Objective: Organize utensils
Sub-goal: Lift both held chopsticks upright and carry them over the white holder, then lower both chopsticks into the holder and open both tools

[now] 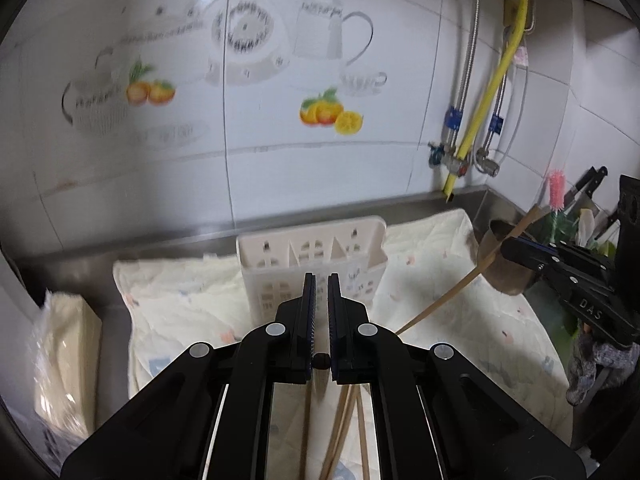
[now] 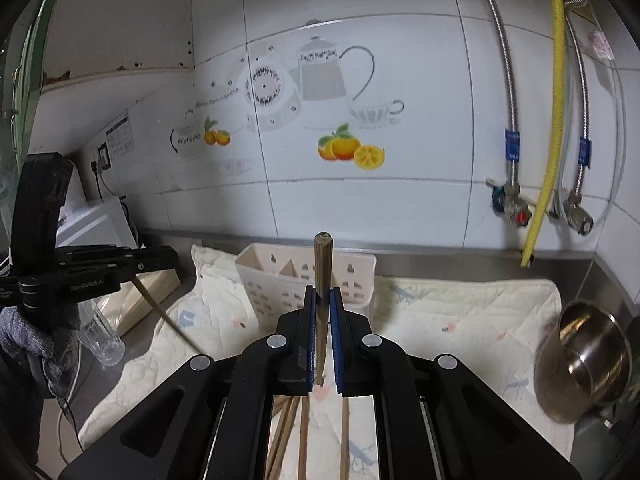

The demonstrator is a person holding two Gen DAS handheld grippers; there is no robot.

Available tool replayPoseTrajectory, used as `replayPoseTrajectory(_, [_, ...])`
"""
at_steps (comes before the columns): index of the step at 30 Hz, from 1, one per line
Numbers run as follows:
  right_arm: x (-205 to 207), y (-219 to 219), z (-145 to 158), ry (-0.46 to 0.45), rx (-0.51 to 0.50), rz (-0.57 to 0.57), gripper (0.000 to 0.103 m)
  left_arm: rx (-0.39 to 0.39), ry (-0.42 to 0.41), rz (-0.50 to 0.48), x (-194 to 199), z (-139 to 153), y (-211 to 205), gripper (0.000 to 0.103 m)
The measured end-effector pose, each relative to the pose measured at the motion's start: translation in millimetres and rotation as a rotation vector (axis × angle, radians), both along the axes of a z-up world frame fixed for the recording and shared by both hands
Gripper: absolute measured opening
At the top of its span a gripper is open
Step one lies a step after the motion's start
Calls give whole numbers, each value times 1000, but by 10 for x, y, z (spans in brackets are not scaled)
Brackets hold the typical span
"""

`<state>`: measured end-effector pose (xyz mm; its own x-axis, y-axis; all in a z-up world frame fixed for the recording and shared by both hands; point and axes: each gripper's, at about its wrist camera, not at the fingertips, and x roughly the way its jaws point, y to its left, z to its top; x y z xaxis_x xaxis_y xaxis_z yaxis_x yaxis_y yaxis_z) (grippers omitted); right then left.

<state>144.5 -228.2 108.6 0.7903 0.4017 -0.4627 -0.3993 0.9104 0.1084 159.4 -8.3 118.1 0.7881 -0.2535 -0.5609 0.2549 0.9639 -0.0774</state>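
Observation:
A cream plastic utensil caddy (image 1: 316, 264) with several slots stands on a pale quilted cloth (image 1: 460, 300) against the tiled wall; it also shows in the right wrist view (image 2: 280, 280). My left gripper (image 1: 321, 280) is shut on a wooden chopstick (image 1: 321, 361), seen end-on between the jaws and slanting down in the right wrist view (image 2: 168, 316). My right gripper (image 2: 322, 292) is shut on another wooden chopstick (image 2: 322, 260), which rises before the caddy. That chopstick shows in the left wrist view (image 1: 460, 286), held by the right gripper (image 1: 516, 246). Several loose chopsticks (image 2: 300, 432) lie on the cloth below.
A steel cup (image 2: 584, 356) stands right of the cloth, with knives and a pink brush (image 1: 556, 192) behind it. Hoses and valves (image 2: 516, 208) hang on the wall. A clear glass (image 2: 102, 336) and a wooden board (image 1: 64, 360) lie at the left.

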Motion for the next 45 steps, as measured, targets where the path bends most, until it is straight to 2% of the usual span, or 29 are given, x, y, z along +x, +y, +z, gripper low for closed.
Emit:
replayPoseTrajectory(7, [186, -26, 304, -33, -4, 13, 7, 38, -55, 9, 116, 397, -41, 4])
replayPoseTrajectory(12, [336, 2, 469, -49, -23, 20, 7, 55, -120, 14, 257, 795, -92, 4])
replayPoseTrajectory(16, [461, -5, 592, -61, -20, 23, 7, 50, -170, 22, 393, 1085, -106, 4])
replayPoseTrajectory(21, [616, 15, 677, -70, -23, 24, 7, 0, -210, 58, 591, 1233, -13, 4])
replayPoseTrajectory(24, [720, 30, 688, -81, -30, 16, 7, -73, -237, 87, 683, 1233, 127, 4])
replayPoseTrajectory(29, [880, 55, 604, -70, -25, 13, 7, -147, -274, 159, 795, 1123, 351, 4])
replayPoseTrajectory(34, [985, 103, 525, -61, -26, 11, 7, -189, -313, 200, 840, 1026, 478, 4])
replayPoseTrajectory(40, [1071, 195, 390, -44, -62, 12, 7, -166, -333, 227, 928, 837, 472, 4])
replayPoseTrajectory(45, [1147, 225, 282, -4, -77, 19, 7, -122, -256, 209, 1065, 595, 441, 5])
